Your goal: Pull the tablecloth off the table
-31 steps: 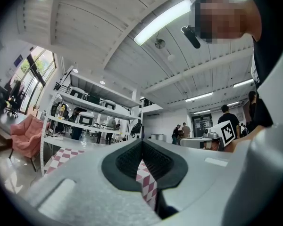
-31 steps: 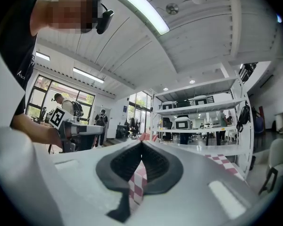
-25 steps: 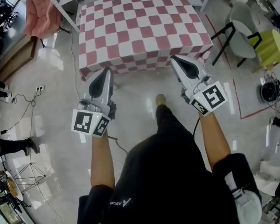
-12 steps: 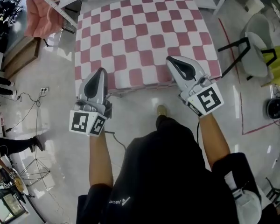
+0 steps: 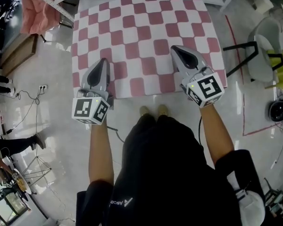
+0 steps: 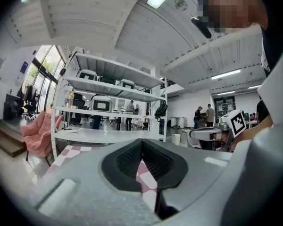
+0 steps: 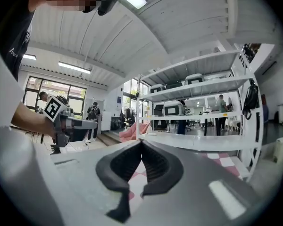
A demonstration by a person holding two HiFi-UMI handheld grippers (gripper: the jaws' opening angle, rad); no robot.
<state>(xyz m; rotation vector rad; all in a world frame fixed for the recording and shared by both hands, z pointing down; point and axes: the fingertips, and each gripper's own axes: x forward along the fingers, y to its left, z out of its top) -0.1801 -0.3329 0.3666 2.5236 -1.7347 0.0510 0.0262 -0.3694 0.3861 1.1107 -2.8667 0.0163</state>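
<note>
A red and white checked tablecloth (image 5: 141,36) lies flat and smooth over the worktop and hides all of it. Its front edge hangs down just in front of the person's shoes (image 5: 153,110). The person stands at that front edge and holds both arms out over the cloth. The left tongs (image 5: 103,62) point at the cloth near its front left corner. The right tongs (image 5: 175,51) point at it near the front right side. In the left gripper view the left tongs (image 6: 141,142) are pressed together at the tip, with nothing between the black pads (image 6: 125,161). Checked squares of the cloth (image 6: 144,173) show through the gap lower down. In the right gripper view the right tongs (image 7: 141,142) are pressed together in the same way and pinch nothing, and the cloth (image 7: 137,175) shows below them too. I cannot tell if either tip touches the cloth. A white shelf rack (image 6: 108,107) stands behind the worktop. A pink chair (image 5: 37,11) sits off to the left on the shiny floor (image 5: 52,79). A white chair (image 5: 264,46) stands to the right, well apart from the worktop.
</note>
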